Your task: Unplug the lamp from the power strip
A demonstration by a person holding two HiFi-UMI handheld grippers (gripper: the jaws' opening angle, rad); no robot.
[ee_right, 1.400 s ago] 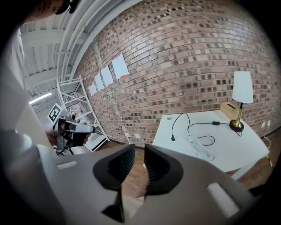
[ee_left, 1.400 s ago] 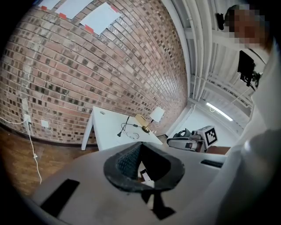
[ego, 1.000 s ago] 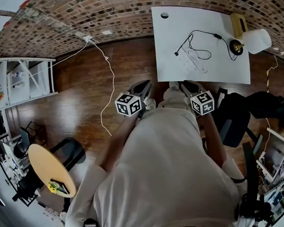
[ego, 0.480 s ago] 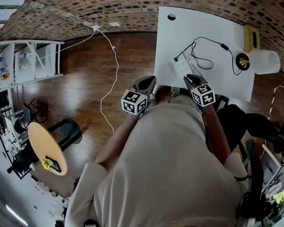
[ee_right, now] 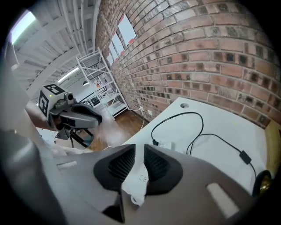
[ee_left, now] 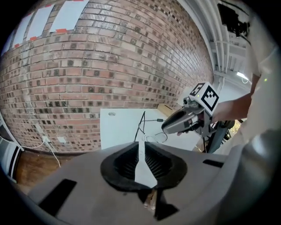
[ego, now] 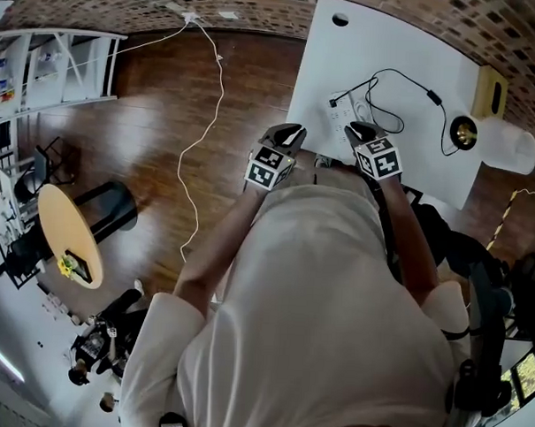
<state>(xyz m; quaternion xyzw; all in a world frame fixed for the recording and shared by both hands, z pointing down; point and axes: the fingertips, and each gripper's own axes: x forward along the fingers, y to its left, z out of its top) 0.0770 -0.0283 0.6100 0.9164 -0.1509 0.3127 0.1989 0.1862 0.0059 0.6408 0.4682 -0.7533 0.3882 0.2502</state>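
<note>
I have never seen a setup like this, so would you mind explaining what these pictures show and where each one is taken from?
No robot here: a person holds a two-jaw gripper in each hand, the left gripper and the right gripper, each carrying a marker cube. The head view looks down from the person's head; each gripper view looks along that gripper's jaws. On the white table lie a power strip, a lamp, a black cord and a wooden box. Both grippers are empty, jaws slightly apart; the right one hangs over the strip.
</note>
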